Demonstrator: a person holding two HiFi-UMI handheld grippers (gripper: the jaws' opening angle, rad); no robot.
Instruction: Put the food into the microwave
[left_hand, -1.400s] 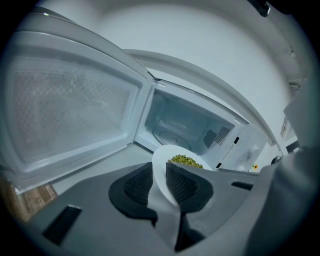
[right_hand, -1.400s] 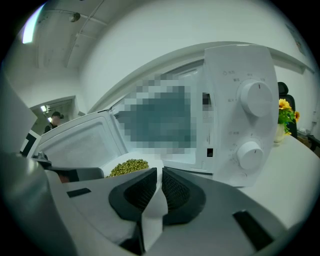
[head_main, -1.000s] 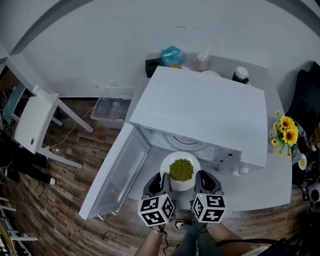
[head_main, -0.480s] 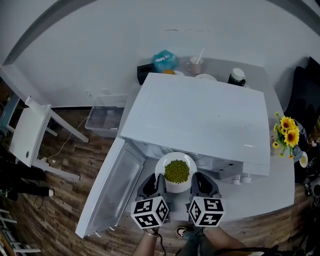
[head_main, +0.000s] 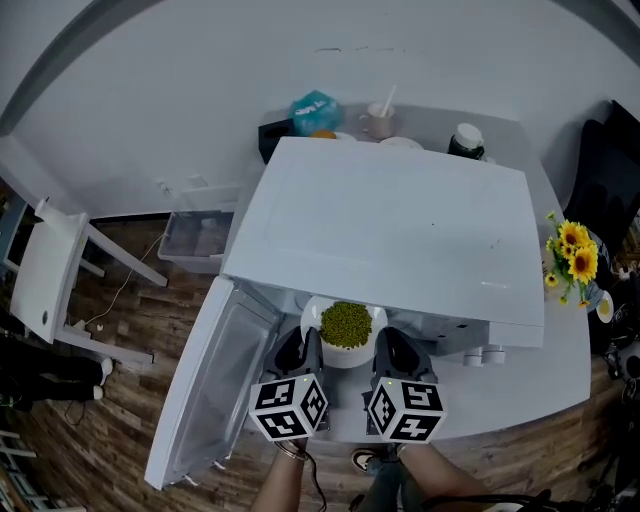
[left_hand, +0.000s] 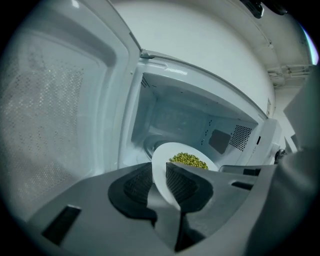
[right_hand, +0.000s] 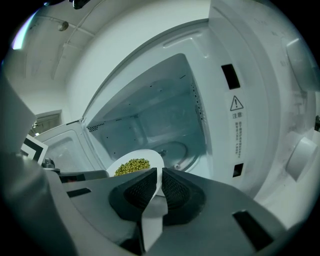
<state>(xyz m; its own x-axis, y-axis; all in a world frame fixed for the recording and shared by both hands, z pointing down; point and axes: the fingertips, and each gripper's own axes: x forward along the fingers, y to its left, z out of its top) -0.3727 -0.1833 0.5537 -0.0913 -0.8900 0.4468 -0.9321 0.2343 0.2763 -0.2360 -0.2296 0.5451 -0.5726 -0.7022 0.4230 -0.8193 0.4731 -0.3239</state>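
Note:
A white plate (head_main: 318, 312) heaped with green peas (head_main: 346, 324) hangs at the mouth of the white microwave (head_main: 390, 230), its far half under the microwave's top. My left gripper (head_main: 309, 345) is shut on the plate's left rim and my right gripper (head_main: 382, 347) is shut on its right rim. In the left gripper view the plate (left_hand: 162, 165) with peas (left_hand: 188, 159) sits before the cavity and its glass turntable (left_hand: 151, 145). In the right gripper view the plate (right_hand: 150, 159) with peas (right_hand: 132, 165) hovers just short of the turntable (right_hand: 172, 149).
The microwave door (head_main: 205, 385) swings open to the left, over the wooden floor. Behind the microwave stand a cup (head_main: 378, 121), a teal bag (head_main: 314, 107) and a dark jar (head_main: 465, 140). Sunflowers (head_main: 573, 252) sit at the counter's right. A white chair (head_main: 55, 280) stands far left.
Both grippers have carried the plate forward, from in front of the open microwave to partly inside its mouth. Their hold on the rim is unchanged.

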